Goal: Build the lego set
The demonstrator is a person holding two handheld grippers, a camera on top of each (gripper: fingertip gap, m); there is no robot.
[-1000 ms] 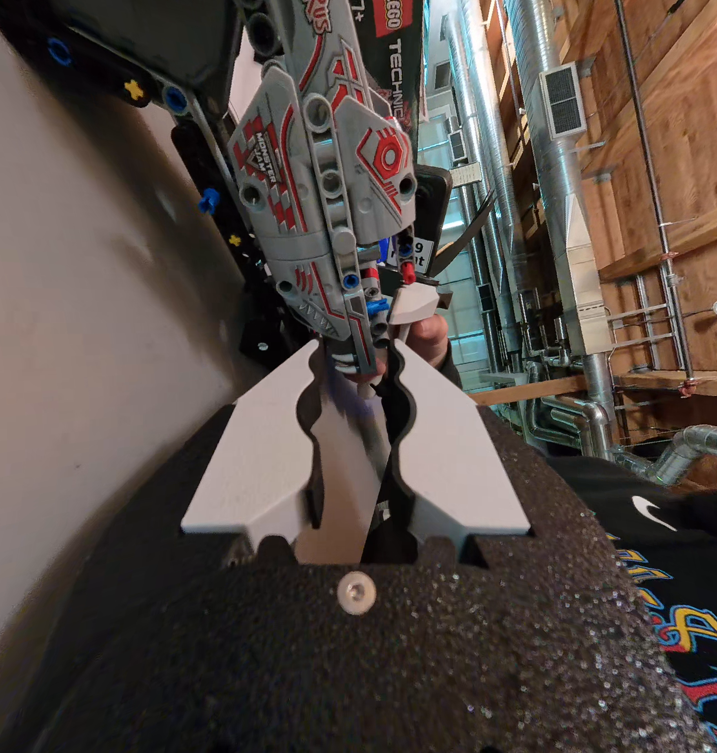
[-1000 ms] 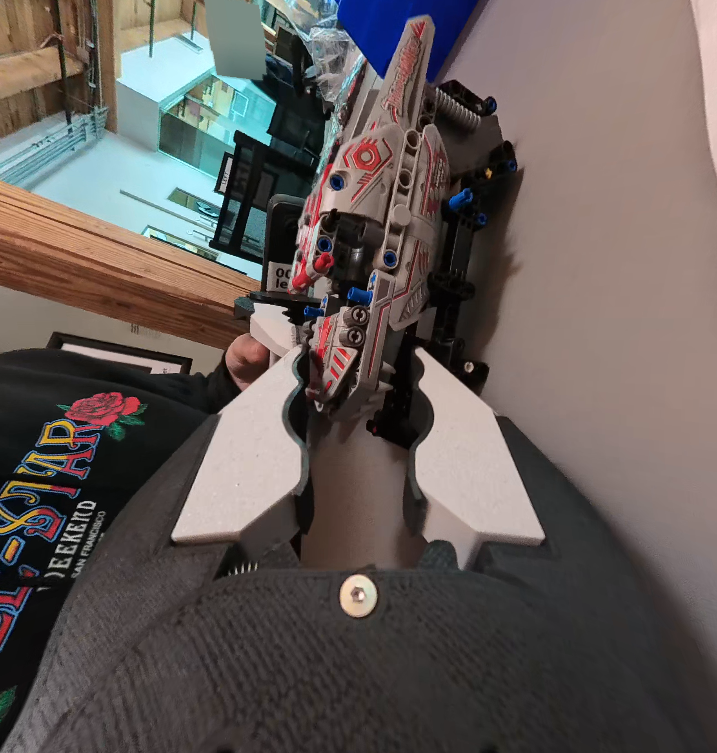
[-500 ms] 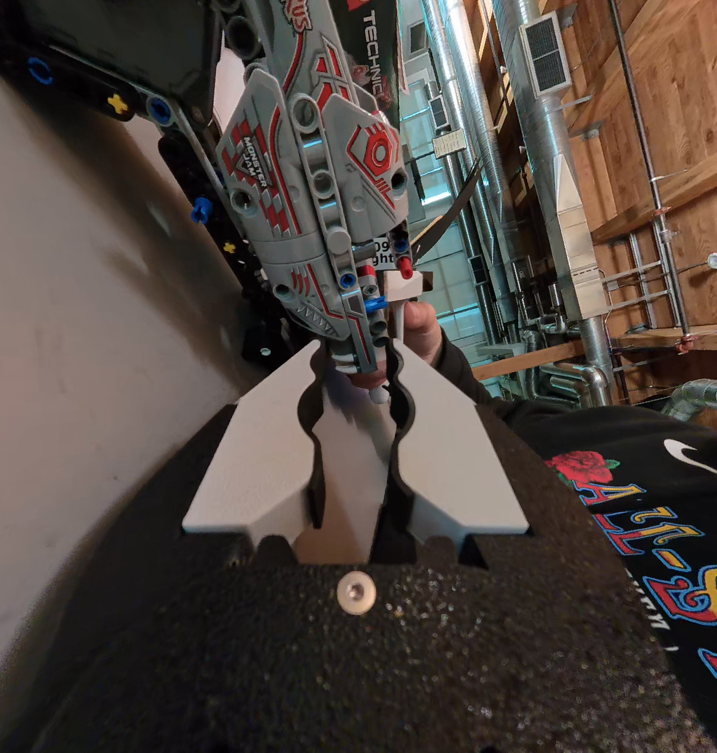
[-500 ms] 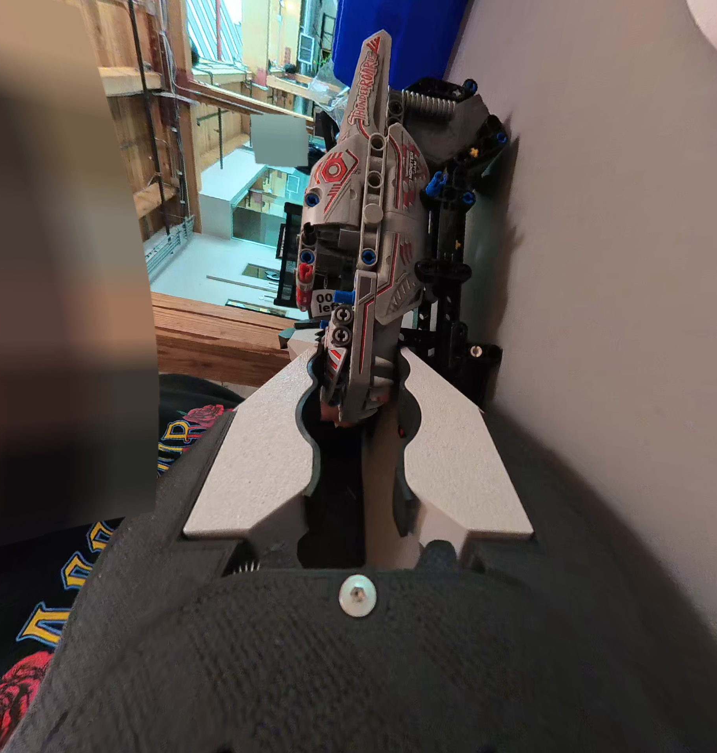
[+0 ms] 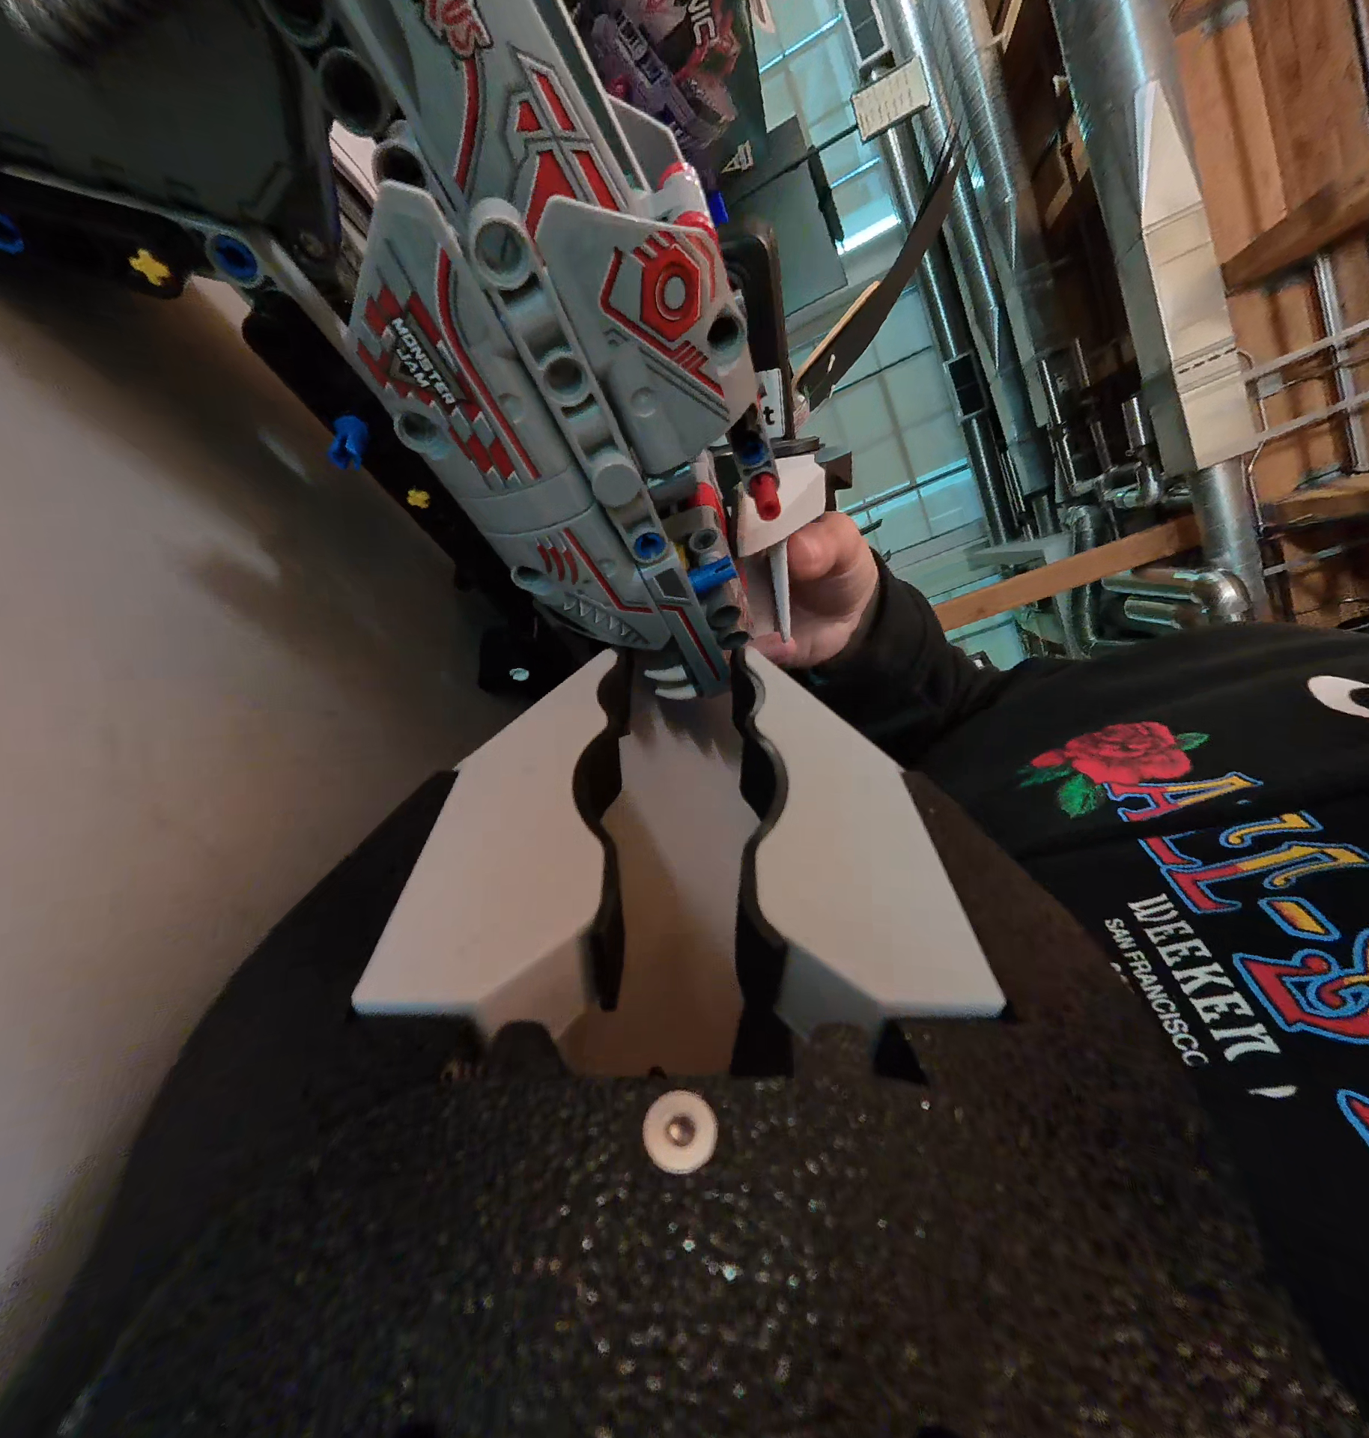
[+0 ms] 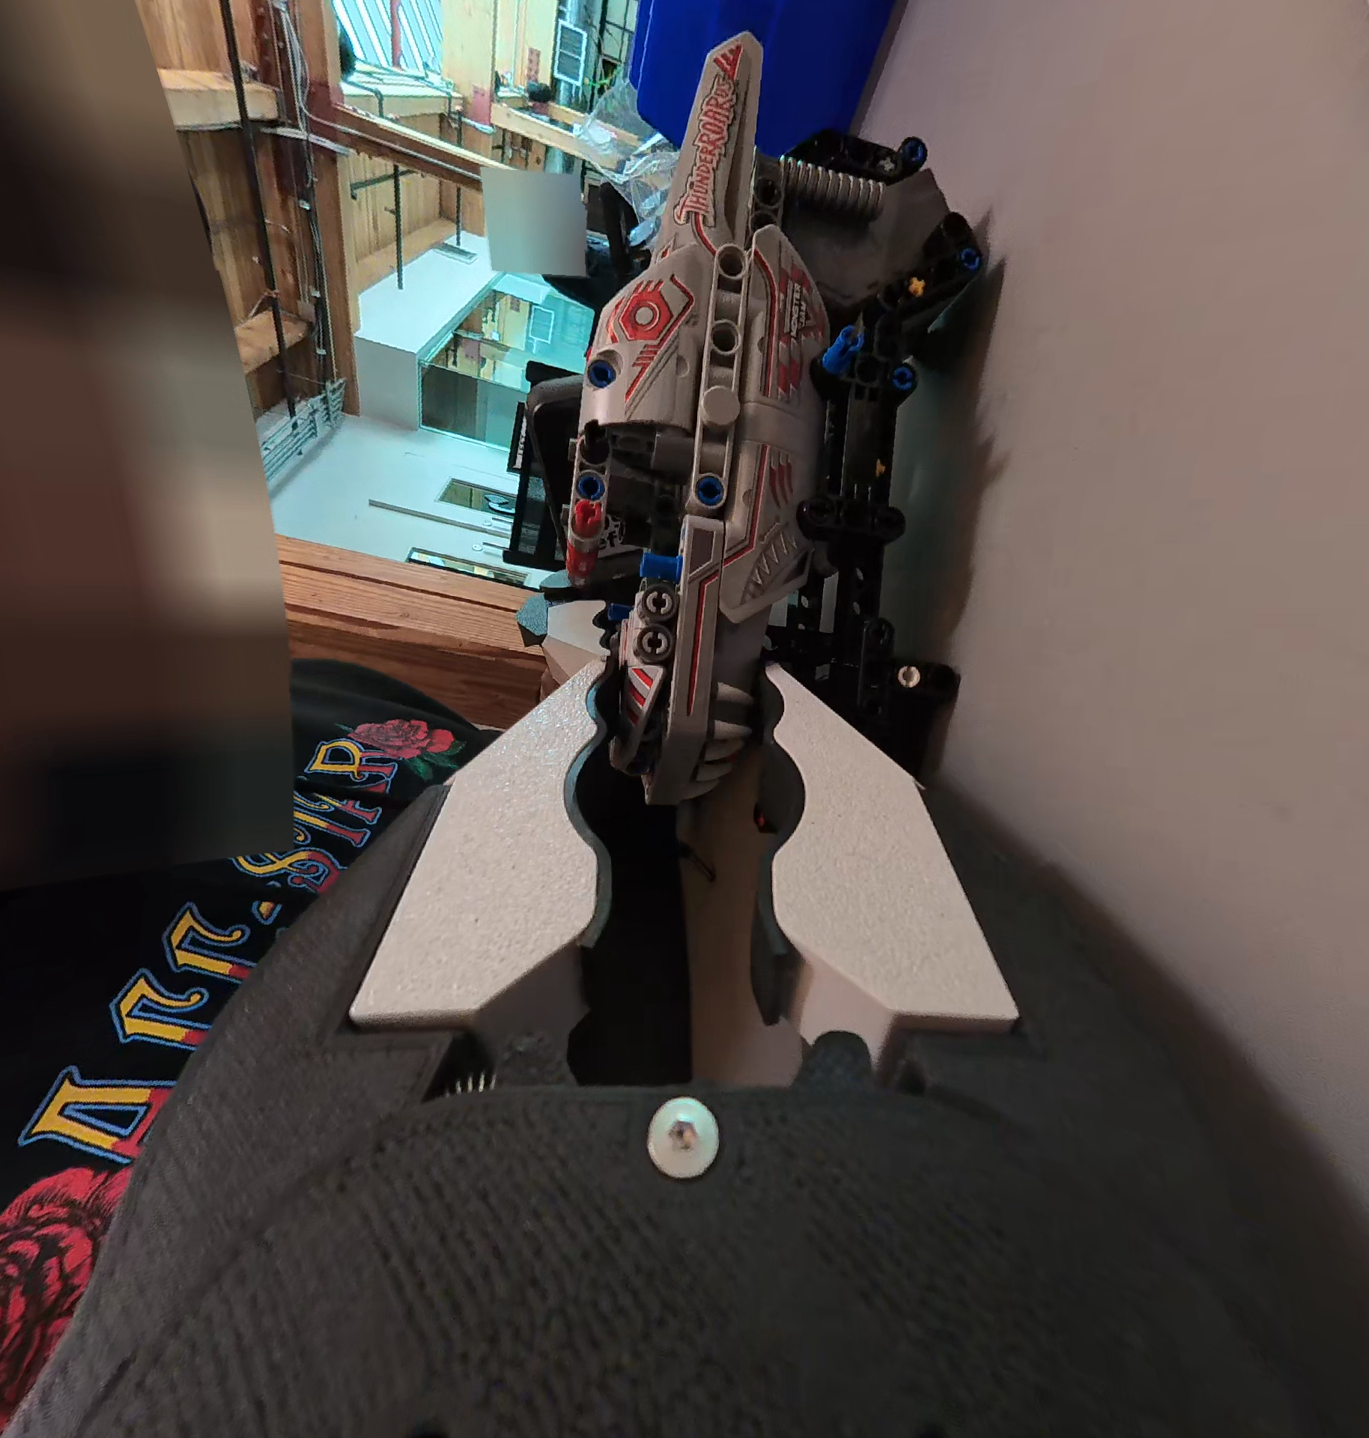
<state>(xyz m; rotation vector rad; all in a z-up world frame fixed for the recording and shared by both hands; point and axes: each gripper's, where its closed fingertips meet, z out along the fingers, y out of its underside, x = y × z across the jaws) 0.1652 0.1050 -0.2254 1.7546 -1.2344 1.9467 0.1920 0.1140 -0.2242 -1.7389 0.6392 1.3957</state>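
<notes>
A grey Lego body shell with red markings (image 5: 557,373) is held at its lower end by both grippers. My left gripper (image 5: 680,673) is shut on the shell's toothed tip. My right gripper (image 6: 683,685) is shut on the same end of the shell (image 6: 712,436) from the other side. One finger (image 5: 779,545) of the right gripper shows behind the shell in the left wrist view, with a hand on it. A black Lego chassis (image 5: 121,233) with blue pins lies on the table just behind the shell. It also shows in the right wrist view (image 6: 860,498).
The pale table (image 5: 121,700) fills the left of the left wrist view and the right of the right wrist view (image 6: 1171,545). A dark Lego box (image 5: 689,70) and a blue object (image 6: 782,47) stand behind. The person's black sweatshirt (image 5: 1133,778) is close. Less than 4 cm separates the two grippers' tips.
Both grippers have kept their hold while turning with the shell. Both views have swung, so more of the person's sweatshirt shows in the left wrist view. The shell now sits closer to the left camera.
</notes>
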